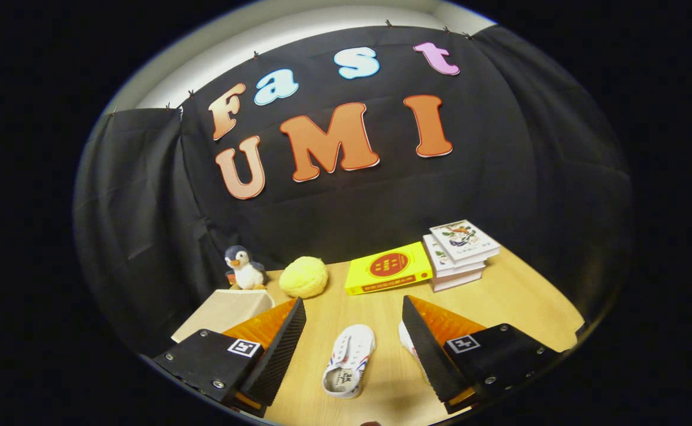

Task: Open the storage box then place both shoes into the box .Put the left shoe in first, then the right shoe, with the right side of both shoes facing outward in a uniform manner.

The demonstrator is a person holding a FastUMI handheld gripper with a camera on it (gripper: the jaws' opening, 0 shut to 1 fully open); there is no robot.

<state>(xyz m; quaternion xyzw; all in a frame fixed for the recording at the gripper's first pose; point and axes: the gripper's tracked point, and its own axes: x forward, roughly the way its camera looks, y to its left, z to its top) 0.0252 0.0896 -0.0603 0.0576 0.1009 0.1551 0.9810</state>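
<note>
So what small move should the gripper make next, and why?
Probably swing it toward the beige storage box in front of the penguin toy, to reach its lid. The gripper is open and holds nothing. One white shoe lies between its fingers, but the box looks closed and has to be opened first.

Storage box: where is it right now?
In the gripper view, the storage box sits on the table beyond the open claw's left finger, just in front of the penguin toy, lid apparently closed.
</note>
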